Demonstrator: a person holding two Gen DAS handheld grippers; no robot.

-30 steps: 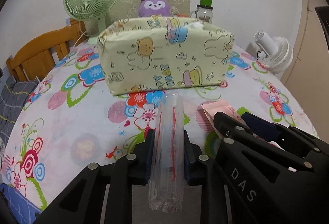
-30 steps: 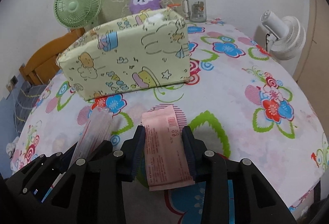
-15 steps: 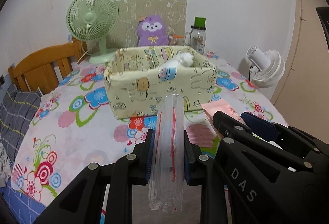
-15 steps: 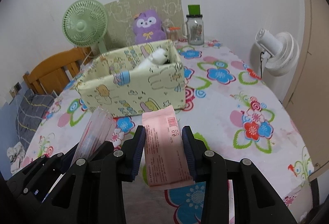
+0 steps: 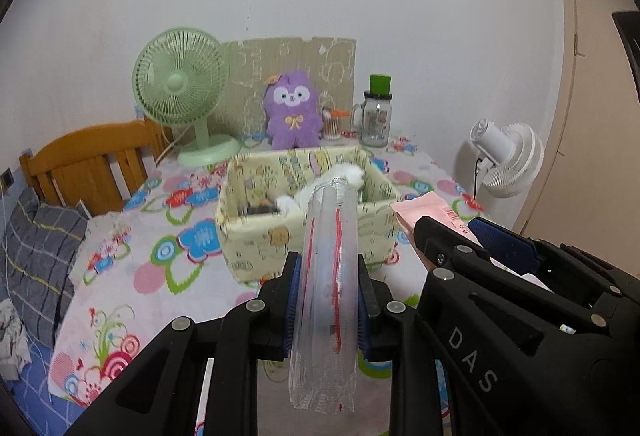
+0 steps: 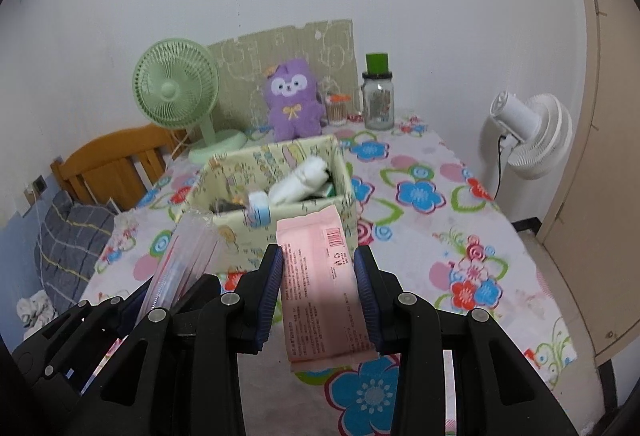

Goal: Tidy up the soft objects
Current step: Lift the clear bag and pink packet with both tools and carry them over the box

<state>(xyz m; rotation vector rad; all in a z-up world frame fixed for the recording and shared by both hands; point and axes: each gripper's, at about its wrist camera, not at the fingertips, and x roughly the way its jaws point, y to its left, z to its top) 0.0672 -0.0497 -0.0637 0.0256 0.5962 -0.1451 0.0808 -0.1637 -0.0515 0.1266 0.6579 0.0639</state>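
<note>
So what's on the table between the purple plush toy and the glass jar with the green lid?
A small clear pot with an orange lid, between plush toy and jar; right wrist view shows it best.

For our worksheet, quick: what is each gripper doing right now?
Left gripper: closed on the clear plastic packet.
Right gripper: closed on the pink packet.

Clear plastic packet [image 5: 326, 276]: long, narrow, transparent with red lines along its length; held above the table, long axis pointing toward 12 o'clock, its far end overlapping the box.

Pink packet [image 6: 320, 284]: flat, rectangular, printed text and barcode near its far right corner; held off the table, tipped slightly toward 11 o'clock.

Fabric box [image 6: 280, 212]: pale yellow, cartoon print, open-topped, upright at table centre; holds a white rolled soft item [image 6: 300, 182] leaning toward 1 o'clock.
</note>
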